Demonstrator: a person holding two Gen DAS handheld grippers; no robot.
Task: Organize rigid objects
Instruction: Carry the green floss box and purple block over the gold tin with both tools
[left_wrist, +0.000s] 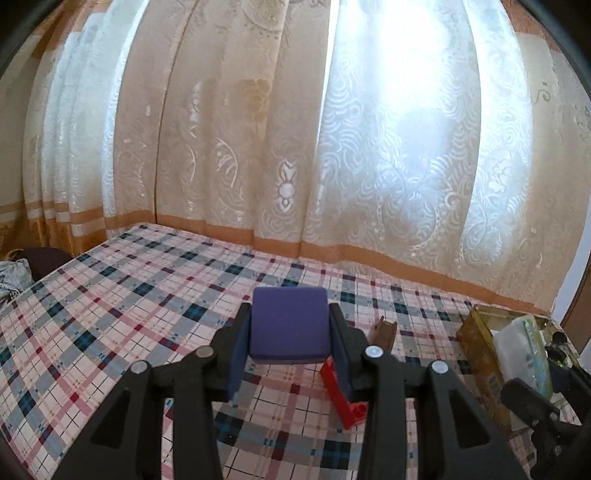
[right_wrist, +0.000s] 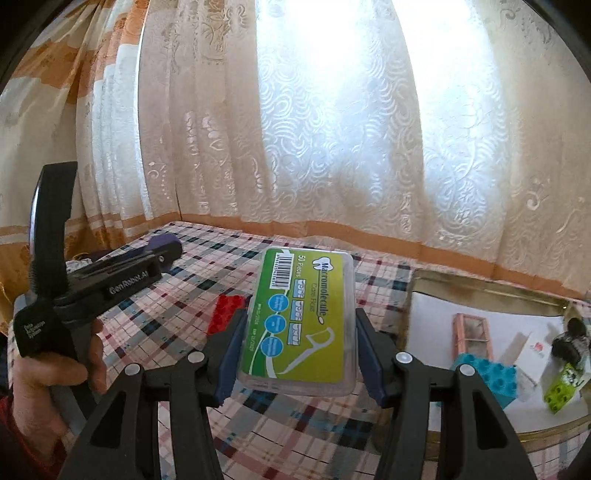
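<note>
In the left wrist view my left gripper (left_wrist: 290, 314) is shut on a purple block (left_wrist: 290, 325), held above the plaid cloth (left_wrist: 129, 314). Below its right finger a red brick (left_wrist: 343, 400) lies on the cloth. A small brown piece (left_wrist: 386, 330) lies just beyond the brick. In the right wrist view my right gripper (right_wrist: 301, 321) is shut on a clear box of dental floss picks with a green label (right_wrist: 303, 317), lifted off the cloth. A gold-rimmed tray (right_wrist: 480, 291) lies to its right. The left gripper (right_wrist: 168, 251) shows at the left, in a person's hand (right_wrist: 55, 369).
The tray holds a pink frame (right_wrist: 472, 336), a teal brick (right_wrist: 491, 376), a lime brick (right_wrist: 561, 386), a white card (right_wrist: 524, 347) and a black-capped bottle (right_wrist: 570, 343). A patterned curtain (left_wrist: 295, 147) hangs along the far edge of the cloth. Bundled cloth (left_wrist: 14, 277) lies far left.
</note>
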